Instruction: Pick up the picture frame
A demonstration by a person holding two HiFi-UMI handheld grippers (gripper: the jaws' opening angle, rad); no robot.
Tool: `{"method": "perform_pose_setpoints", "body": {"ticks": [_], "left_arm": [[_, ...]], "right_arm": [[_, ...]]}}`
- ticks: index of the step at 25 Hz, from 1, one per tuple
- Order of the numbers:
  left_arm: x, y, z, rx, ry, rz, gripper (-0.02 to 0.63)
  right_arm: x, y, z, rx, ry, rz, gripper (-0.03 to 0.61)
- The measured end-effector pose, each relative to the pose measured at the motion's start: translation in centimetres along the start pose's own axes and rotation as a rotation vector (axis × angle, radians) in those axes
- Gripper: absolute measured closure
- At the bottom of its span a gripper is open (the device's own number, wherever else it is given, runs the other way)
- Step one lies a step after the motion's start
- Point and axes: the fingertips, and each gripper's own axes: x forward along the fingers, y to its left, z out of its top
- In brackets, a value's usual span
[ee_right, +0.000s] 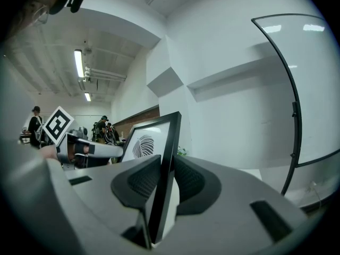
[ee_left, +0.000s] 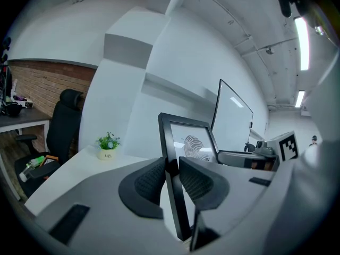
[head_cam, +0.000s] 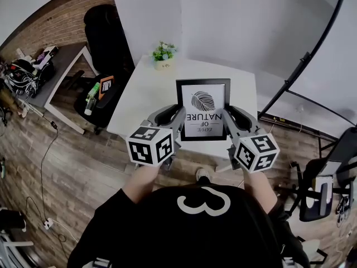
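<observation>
Head view: frame [head_cam: 203, 109] is held over the desk's [head_cam: 145, 88] near edge, one gripper at each side.

Left gripper view: left gripper [ee_left: 171, 171] is clamped on the frame's left rail.

Right gripper view: right gripper [ee_right: 166, 177] is clamped on the right rail.

Step in hand, as judged: the lift. Next move: raise both sides evenly and keep equal clamping.

The picture frame [head_cam: 203, 109] is over the near part of the table [head_cam: 146, 96], in front of the person. The left gripper [head_cam: 178, 115] is on the frame's left side and the right gripper [head_cam: 227, 115] is on its right side. Each side sits tight between that gripper's two jaws. The little plant [head_cam: 163, 52] sits on the table's far edge, behind the frame and a bit to the left. A chair [head_cam: 106, 35] stands left of the table, with a bottle [head_cam: 92, 97] on its seat. Farther left is a desk [head_cam: 64, 66]. A board stand [head_cam: 304, 61] is right of the table
</observation>
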Motion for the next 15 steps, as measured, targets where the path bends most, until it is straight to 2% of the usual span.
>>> {"method": "perform_pose_setpoints", "body": {"ticks": [15], "left_arm": [[1.1,0.5,0.0,-0.010,0.003,-0.001,0.528]], "right_arm": [[1.0,-1.0,-0.4,0.023,0.014,0.002,0.488]]}}
